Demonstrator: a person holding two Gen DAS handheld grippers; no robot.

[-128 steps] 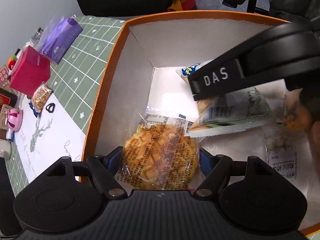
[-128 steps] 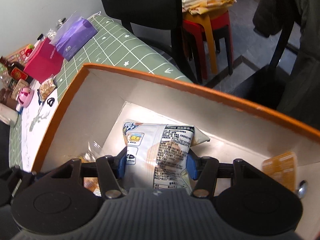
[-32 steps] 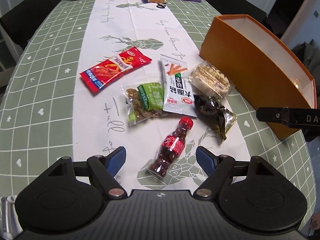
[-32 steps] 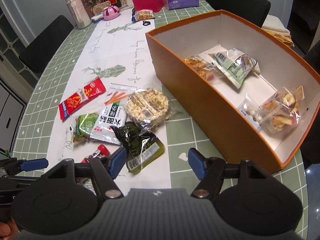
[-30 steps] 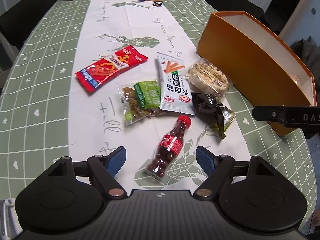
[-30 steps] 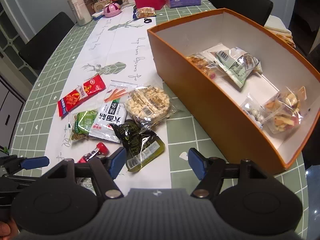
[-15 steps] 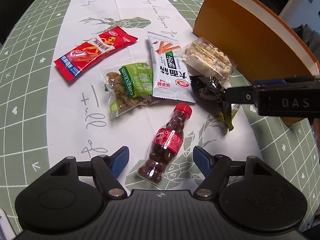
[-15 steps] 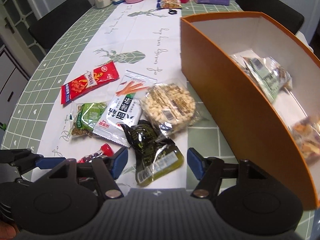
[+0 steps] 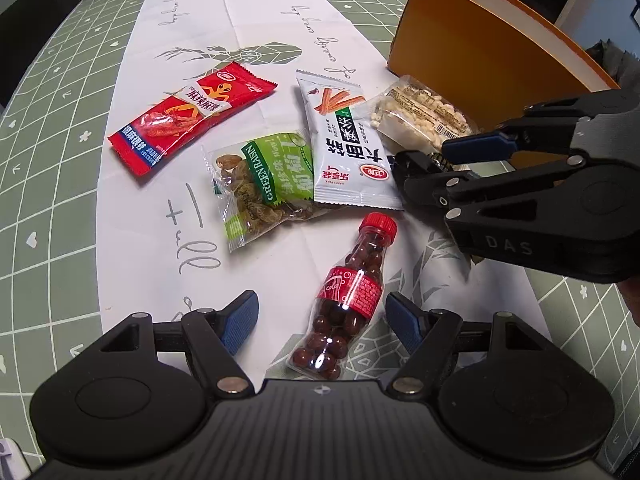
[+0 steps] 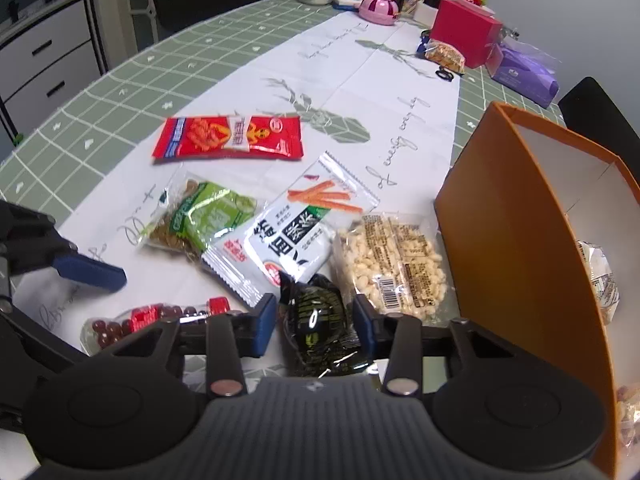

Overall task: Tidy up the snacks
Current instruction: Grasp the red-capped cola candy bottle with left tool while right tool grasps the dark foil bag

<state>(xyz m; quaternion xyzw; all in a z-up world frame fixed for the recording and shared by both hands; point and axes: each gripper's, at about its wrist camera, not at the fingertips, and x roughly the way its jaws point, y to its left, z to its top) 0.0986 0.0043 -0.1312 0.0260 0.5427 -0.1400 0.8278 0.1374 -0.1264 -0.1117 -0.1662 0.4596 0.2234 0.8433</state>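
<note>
The right gripper (image 10: 316, 322) is being pressed onto the dark green packet (image 10: 316, 316), its blue pads having just been closing until both sides of the crinkled foil are pinched. In the left wrist view the same tool is seen at three o'clock, with its tips lowered at the edge of the white noodle-snack packet (image 9: 346, 148).

The left gripper (image 9: 320, 316) is being held wide apart over the small candy bottle (image 9: 346, 296); the bottle is lying between the pads (image 9: 240, 316) without being touched by them, its red cap pointing toward twelve o'clock.

The remaining snacks are being left on the white table runner (image 9: 256, 12). The green raisin bag (image 9: 264, 184) is lying at eleven o'clock from the bottle, partly tucked under the white packet. The red packet (image 9: 192, 116) is lying farther out at ten o'clock, apart from the others. The puffed-rice cake packet (image 10: 394, 260) is lying at one o'clock from the gripped packet, just beside the orange box (image 10: 516, 232), in which several packets are already lying.
</note>
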